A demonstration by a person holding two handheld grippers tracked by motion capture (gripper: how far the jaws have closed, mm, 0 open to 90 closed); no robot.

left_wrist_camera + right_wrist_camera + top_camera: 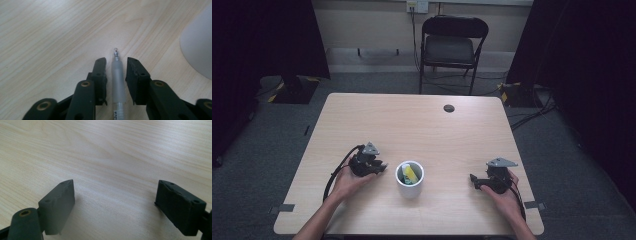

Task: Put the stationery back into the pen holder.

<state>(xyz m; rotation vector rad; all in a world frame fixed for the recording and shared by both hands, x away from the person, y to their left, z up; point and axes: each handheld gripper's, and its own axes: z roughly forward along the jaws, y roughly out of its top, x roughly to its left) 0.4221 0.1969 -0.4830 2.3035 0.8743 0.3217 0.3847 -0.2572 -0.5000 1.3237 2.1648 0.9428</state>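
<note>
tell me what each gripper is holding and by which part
Nothing is gripped. The pen lies between the left gripper jaws, gaps both sides. The right gripper is open over bare table.

Free room and obstacles: the table [422,120] lies bare across its far half apart from 1 small dark disc [449,108]. The white cup [410,179] stands between the 2 grippers, blocking the direct path from the left gripper [379,166] to the right gripper [473,179].

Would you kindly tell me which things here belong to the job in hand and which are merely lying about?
Job:
- left gripper
- clear pen between its jaws, small gaps either side
- white cup holding yellow item

Lying about:
- right gripper, open
- folding chair
- table's cable hole
</note>
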